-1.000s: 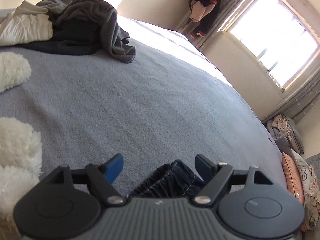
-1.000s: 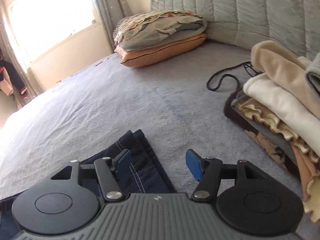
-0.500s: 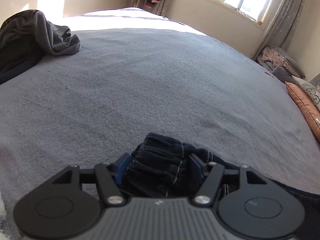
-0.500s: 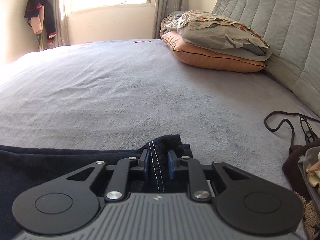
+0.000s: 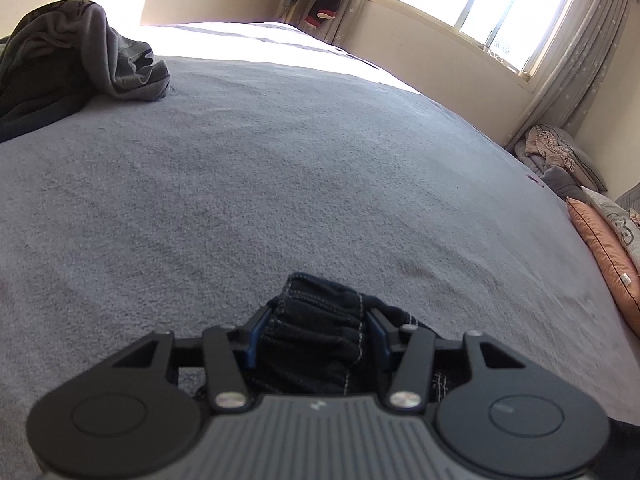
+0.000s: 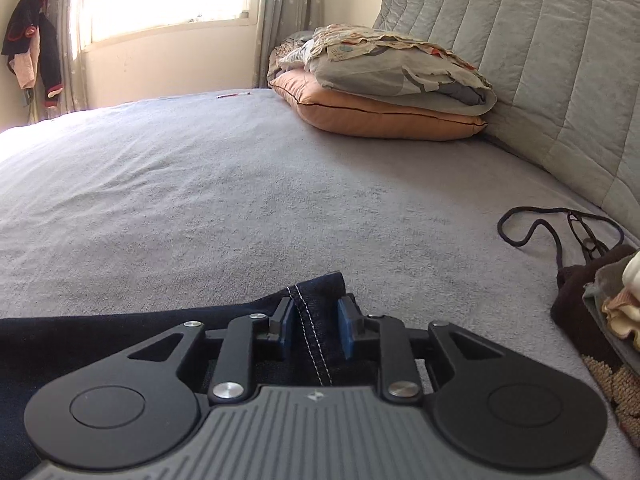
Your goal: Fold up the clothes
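Dark navy denim jeans with white stitching (image 6: 316,340) lie on the grey fleece bedspread (image 6: 240,208), stretched side to side between my hands — left gripper (image 5: 314,336) clamped on bunched cloth, right gripper (image 6: 316,330) clamped on a stitched edge — open bed ahead

No words or numbers to read — none anywhere.

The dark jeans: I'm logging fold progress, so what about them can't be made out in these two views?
- Left wrist view: the left gripper body covers most of the dark jeans; only a bunched edge shows.
- Right wrist view: the right gripper covers the hem's lower part; the left frame edge cuts the fabric off.
- Neither view shows the whole garment or any folds.
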A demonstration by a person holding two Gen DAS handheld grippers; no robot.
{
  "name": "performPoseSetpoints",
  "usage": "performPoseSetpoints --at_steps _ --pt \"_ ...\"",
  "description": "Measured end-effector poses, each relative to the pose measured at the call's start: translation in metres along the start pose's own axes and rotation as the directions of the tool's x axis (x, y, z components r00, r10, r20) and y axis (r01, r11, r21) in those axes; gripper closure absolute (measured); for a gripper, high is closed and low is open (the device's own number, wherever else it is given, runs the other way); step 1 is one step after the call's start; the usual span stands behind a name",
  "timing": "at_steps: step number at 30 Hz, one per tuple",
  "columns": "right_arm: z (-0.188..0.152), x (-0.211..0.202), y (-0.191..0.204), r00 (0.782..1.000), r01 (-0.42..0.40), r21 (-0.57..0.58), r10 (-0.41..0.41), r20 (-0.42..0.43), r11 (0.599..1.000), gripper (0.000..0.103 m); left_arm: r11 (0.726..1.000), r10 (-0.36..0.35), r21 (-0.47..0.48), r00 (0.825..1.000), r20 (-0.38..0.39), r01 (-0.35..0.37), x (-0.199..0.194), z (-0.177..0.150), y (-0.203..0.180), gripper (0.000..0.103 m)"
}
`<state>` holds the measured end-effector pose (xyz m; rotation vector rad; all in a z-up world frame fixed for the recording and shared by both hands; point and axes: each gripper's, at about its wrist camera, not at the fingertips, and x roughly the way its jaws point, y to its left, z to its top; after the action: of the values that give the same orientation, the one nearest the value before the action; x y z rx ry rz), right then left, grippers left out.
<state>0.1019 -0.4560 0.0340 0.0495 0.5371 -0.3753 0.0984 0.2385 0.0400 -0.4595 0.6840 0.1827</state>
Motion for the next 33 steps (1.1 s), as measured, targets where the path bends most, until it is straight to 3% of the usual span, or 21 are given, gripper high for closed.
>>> performPoseSetpoints --at_steps 2,4,6,8,9,11,14,17,18,20,22,24,26,28,31,33 --pt "0.005 -0.006 -0.005 0.998 0.057 0.025 -0.058 0.038 0.998 0.093 1.000 0.009 0.000 1.000 0.003 -0.009 0.001 0.000 -0.002 0.050" --pt "0.002 0.000 -0.012 0.997 0.079 0.036 -0.078 -0.022 0.996 0.089 1.000 0.018 -0.005 1.000 -0.007 -0.018 0.004 0.000 -0.003 0.045" --pt "0.000 0.005 -0.016 0.995 0.052 0.040 -0.048 -0.087 0.998 0.088 0.998 0.012 -0.056 1.000 -0.007 -0.012 0.001 0.004 0.002 0.033" --pt "0.007 -0.007 -0.008 0.998 -0.003 0.032 0.005 -0.061 0.999 0.086 0.994 0.008 -0.105 1.000 0.026 -0.005 -0.008 0.008 0.005 0.032" --pt "0.013 -0.015 -0.001 0.999 -0.037 0.017 0.037 -0.037 0.999 0.072 0.994 0.010 -0.110 0.999 0.044 -0.005 -0.014 0.010 0.003 0.032" --pt "0.021 -0.033 0.023 0.990 -0.139 -0.041 0.139 0.000 0.989 0.055 0.999 -0.014 -0.047 0.998 0.063 0.017 -0.024 0.013 -0.013 0.030" --pt "0.019 -0.051 0.074 0.931 -0.364 -0.182 0.359 -0.060 0.914 0.054 0.989 -0.047 0.142 0.996 0.075 0.036 -0.038 0.002 -0.056 0.014" --pt "0.000 -0.060 0.134 0.824 -0.566 -0.276 0.537 -0.180 0.777 0.056 0.929 -0.066 0.369 0.994 0.086 0.030 -0.047 -0.021 -0.102 0.011" --pt "-0.007 -0.058 0.150 0.812 -0.584 -0.311 0.546 -0.207 0.750 0.056 0.908 -0.072 0.418 0.993 0.093 0.027 -0.049 -0.027 -0.112 0.012" --pt "-0.019 -0.047 0.167 0.840 -0.543 -0.340 0.499 -0.214 0.768 0.056 0.898 -0.070 0.441 0.990 0.120 0.009 -0.054 -0.029 -0.118 0.012" --pt "-0.020 -0.036 0.161 0.839 -0.544 -0.261 0.504 -0.207 0.798 0.057 0.908 -0.040 0.418 0.985 0.167 -0.034 -0.060 -0.021 -0.112 0.012" --pt "-0.012 -0.031 0.150 0.848 -0.524 -0.193 0.487 -0.210 0.829 0.078 0.918 -0.017 0.390 0.979 0.202 -0.065 -0.065 -0.011 -0.099 0.012" --pt "-0.010 -0.031 0.145 0.866 -0.491 -0.180 0.455 -0.208 0.852 0.079 0.933 -0.048 0.359 0.990 0.134 -0.003 -0.059 -0.005 -0.087 0.011" --pt "-0.012 -0.031 0.143 0.864 -0.491 -0.154 0.458 -0.209 0.857 0.078 0.942 -0.071 0.331 0.997 0.012 0.063 -0.039 -0.007 -0.078 0.009" --pt "-0.015 -0.036 0.152 0.875 -0.473 -0.176 0.435 -0.215 0.863 0.069 0.946 0.050 0.322 0.998 -0.031 -0.038 -0.007 -0.013 -0.069 0.010" --pt "-0.014 -0.048 0.159 0.871 -0.484 -0.209 0.445 -0.211 0.849 0.052 0.942 0.087 0.327 0.996 -0.035 -0.070 0.005 -0.017 -0.063 0.010"
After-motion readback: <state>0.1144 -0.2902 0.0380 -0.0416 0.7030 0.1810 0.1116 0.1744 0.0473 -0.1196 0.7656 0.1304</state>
